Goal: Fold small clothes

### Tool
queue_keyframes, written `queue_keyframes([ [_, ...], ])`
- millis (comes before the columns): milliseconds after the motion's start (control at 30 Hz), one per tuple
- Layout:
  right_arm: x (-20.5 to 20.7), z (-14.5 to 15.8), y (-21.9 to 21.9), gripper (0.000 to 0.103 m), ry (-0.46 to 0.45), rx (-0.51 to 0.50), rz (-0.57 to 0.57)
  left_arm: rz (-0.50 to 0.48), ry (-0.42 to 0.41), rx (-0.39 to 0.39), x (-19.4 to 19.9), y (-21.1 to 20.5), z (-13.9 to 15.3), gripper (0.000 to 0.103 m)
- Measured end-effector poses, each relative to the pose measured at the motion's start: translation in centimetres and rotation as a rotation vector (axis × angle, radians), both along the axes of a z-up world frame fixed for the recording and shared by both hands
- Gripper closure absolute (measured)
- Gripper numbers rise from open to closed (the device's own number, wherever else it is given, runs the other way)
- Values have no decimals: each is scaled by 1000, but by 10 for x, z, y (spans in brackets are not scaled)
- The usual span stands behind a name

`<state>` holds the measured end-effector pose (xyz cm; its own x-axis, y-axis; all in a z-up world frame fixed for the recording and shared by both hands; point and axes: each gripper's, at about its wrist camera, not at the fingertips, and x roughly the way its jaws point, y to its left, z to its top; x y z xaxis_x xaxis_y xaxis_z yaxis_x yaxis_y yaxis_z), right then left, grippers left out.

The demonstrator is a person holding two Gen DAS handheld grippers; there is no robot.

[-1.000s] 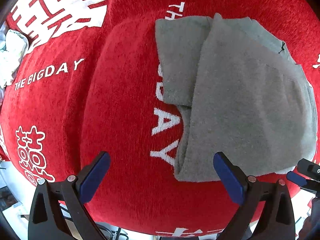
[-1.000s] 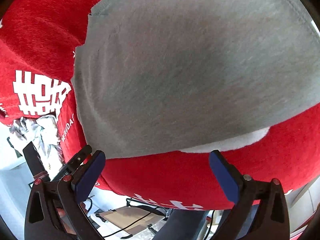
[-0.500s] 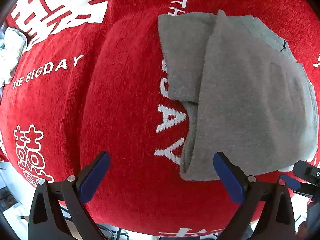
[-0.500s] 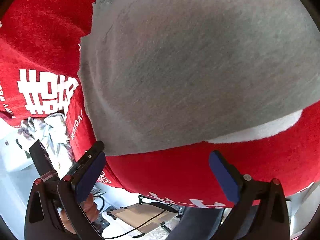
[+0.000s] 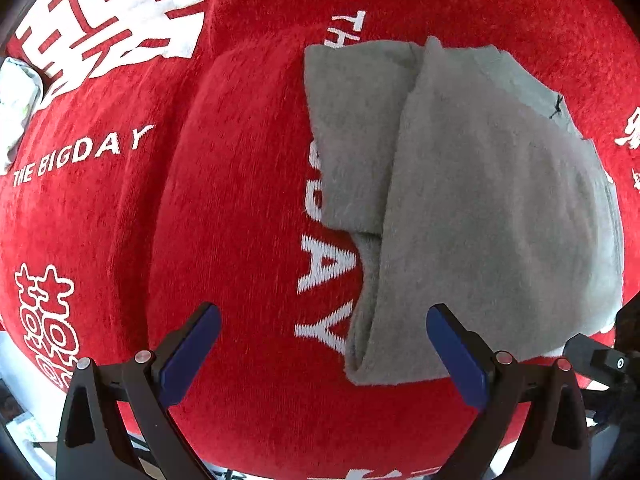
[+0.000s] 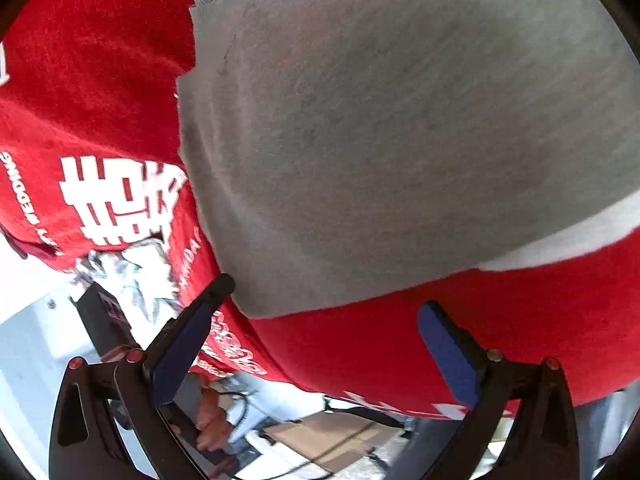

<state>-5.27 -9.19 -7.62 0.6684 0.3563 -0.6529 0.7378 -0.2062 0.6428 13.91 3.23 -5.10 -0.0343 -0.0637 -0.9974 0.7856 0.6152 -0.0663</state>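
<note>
In the right wrist view, the folded grey cotton garment (image 6: pixel 400 140) slid rightward and the red plush cloth with white lettering (image 6: pixel 100 92) widened at left; the crumpled white patterned fabric (image 6: pixel 132 276) drew closer.

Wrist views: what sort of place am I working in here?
Probably an indoor workroom, not a laundry: a table under a red printed cloth holds the grey garment, with cardboard and cables on the floor beyond its edge.

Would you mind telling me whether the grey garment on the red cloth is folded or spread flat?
Folded, at least partly: in the left wrist view the grey garment has one layer lapped over another on the red cloth.
</note>
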Motion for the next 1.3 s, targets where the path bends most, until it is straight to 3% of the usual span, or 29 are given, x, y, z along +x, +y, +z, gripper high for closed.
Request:
queue_keyframes([
  [600,28,-14,-2,0,-166,20,-197,2,6,6,30,-7,-22,0],
  [767,30,-13,-3,0,-197,25,-213,60,77,-50,50,-5,-26,0],
  [967,37,-14,4,8,-139,12,-129,100,94,-73,67,1,-24,0],
  [1000,39,-14,4,22,-131,7,-119,104,106,-79,68,2,-23,0],
  [1033,40,-15,3,53,-121,8,-120,107,120,-88,71,4,-23,0],
  [1100,40,-20,1,94,-105,27,-133,114,151,-111,76,5,-23,0],
  [1167,37,-19,-3,94,-134,27,-166,124,195,-136,81,4,-25,0],
  [1300,36,8,-19,94,-246,-53,-157,195,388,-230,91,-7,-34,0],
])
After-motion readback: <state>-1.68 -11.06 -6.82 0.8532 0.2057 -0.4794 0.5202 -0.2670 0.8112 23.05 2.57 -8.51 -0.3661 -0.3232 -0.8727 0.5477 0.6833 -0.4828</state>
